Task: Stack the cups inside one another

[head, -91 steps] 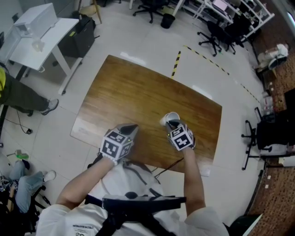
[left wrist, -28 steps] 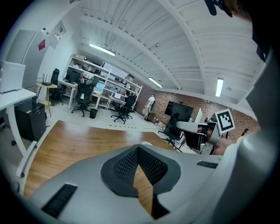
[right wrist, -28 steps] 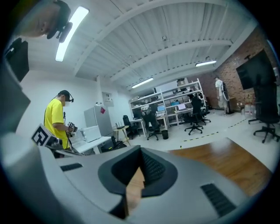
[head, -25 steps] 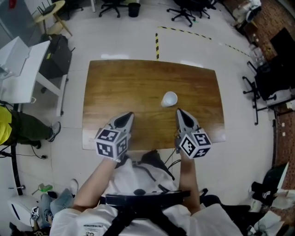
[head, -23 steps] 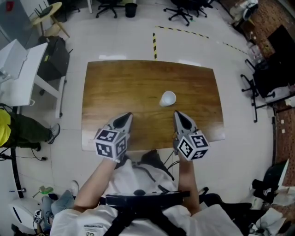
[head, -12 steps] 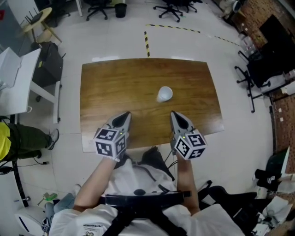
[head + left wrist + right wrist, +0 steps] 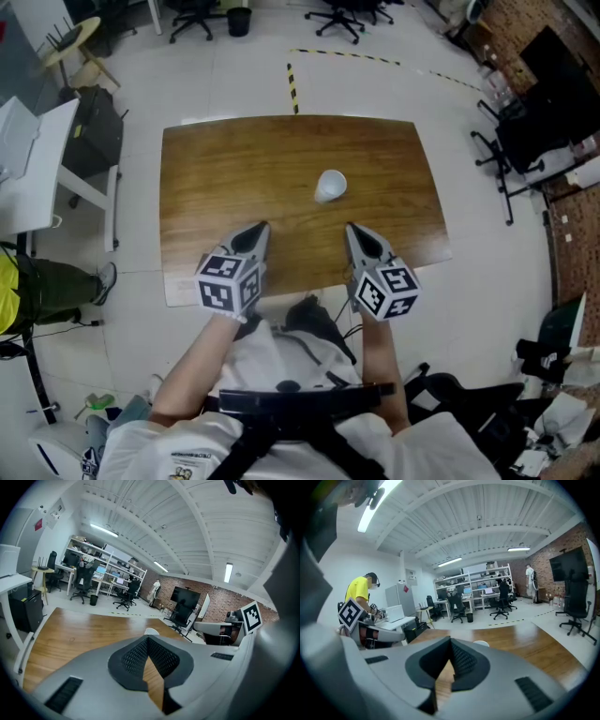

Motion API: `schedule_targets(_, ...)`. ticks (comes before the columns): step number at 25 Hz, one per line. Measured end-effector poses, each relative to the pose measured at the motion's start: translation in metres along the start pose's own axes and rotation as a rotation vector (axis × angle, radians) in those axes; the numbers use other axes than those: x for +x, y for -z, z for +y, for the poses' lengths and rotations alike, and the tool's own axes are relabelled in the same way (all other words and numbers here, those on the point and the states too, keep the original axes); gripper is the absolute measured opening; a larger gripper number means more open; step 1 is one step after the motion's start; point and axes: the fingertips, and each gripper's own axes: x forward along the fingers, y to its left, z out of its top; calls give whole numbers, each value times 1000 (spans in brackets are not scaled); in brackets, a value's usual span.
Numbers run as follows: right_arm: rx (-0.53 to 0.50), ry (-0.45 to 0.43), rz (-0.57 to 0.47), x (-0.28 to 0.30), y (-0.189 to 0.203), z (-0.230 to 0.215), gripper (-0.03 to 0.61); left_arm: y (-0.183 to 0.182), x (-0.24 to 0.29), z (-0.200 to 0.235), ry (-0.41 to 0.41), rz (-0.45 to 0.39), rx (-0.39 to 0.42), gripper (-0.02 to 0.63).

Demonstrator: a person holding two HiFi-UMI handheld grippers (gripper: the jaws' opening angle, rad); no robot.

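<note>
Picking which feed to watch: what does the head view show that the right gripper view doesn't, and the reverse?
Head view only: left gripper and right gripper side by side over the wooden table's near edge, plus the person's arms. Right gripper view only: its own jaws closed together, and ceiling lights. Both: the white cup on that table.

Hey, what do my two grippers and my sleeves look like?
Both the left gripper and right gripper are light grey, tapering to a point, with black mesh-textured pads. Each carries a white cube with black square markers. The person wears a white short-sleeved shirt under a black harness.
</note>
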Motion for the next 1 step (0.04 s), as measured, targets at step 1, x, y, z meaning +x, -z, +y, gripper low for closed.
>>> schedule_targets(1,1,1,0,-1,1,0,2,0,0,-1,3,-1,1,-5)
